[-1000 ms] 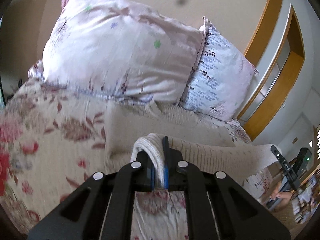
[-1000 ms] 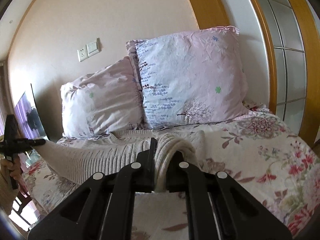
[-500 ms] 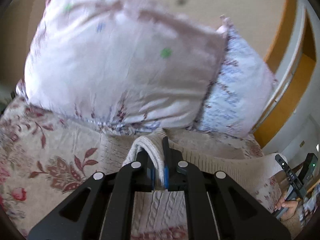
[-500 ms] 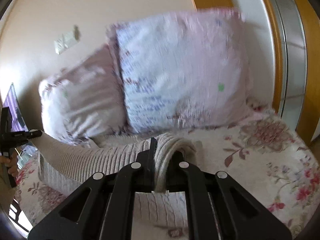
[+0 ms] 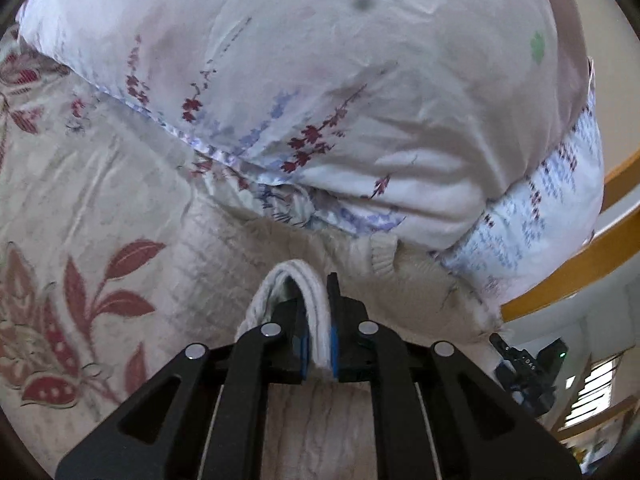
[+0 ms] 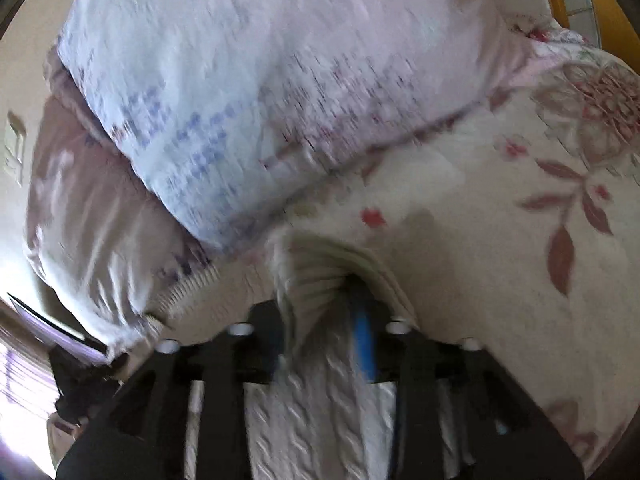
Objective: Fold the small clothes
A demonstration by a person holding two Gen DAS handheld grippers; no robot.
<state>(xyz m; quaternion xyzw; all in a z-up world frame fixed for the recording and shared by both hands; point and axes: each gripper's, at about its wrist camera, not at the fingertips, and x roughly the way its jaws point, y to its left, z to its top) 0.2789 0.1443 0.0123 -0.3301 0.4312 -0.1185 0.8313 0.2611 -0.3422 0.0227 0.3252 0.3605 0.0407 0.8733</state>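
2 pillows (image 5: 360,80) on floral bedspread (image 5: 80,184), wood frame (image 5: 600,272) behind.

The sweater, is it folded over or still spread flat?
Folded over: the cream knit sweater loops doubled between the left gripper, its cable-knit layer lying beneath.

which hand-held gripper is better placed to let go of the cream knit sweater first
Right. The right hand-held gripper is opening, its pads already apart around the cream cable-knit sweater; the left hand-held gripper is only starting to open, pads tight on the hem.
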